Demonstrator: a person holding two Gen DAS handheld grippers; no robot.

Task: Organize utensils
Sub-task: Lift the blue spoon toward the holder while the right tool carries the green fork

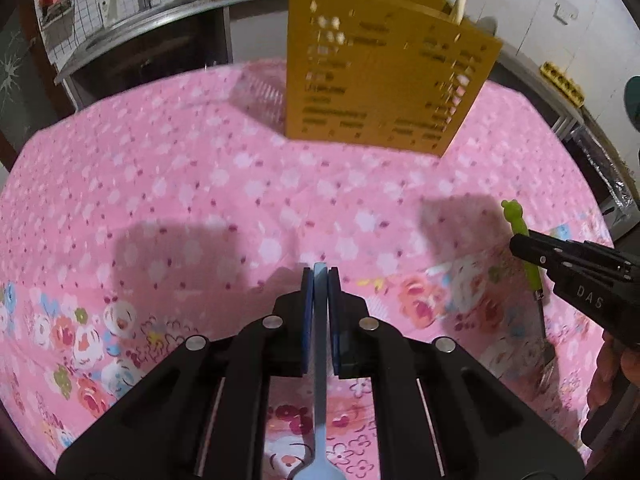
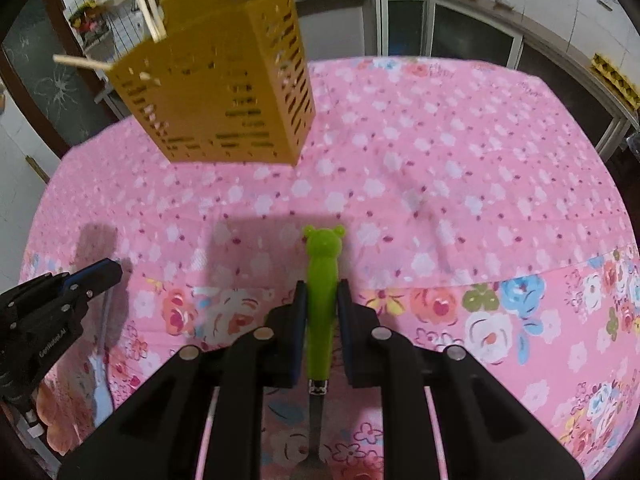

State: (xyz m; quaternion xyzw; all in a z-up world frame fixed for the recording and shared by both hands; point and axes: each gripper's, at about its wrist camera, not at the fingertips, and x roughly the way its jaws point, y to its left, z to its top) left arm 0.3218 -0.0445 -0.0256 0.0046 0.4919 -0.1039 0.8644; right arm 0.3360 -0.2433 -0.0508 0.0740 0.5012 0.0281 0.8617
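Fingers of the left gripper (image 1: 319, 276) are clamped on a blue spoon (image 1: 320, 400), the right gripper (image 2: 322, 292) on a green fork (image 2: 322, 280); both remain outside the holder (image 2: 224, 92).

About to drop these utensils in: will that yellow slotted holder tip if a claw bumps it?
Possibly. The yellow holder looks tall for its base and thin-walled with many slots, so probably light. Chopsticks lean out of its top, adding weight high up. The tablecloth under it could slide, so lower utensils in gently.

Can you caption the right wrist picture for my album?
Right gripper grips green bear-topped fork before a perforated yellow utensil holder.
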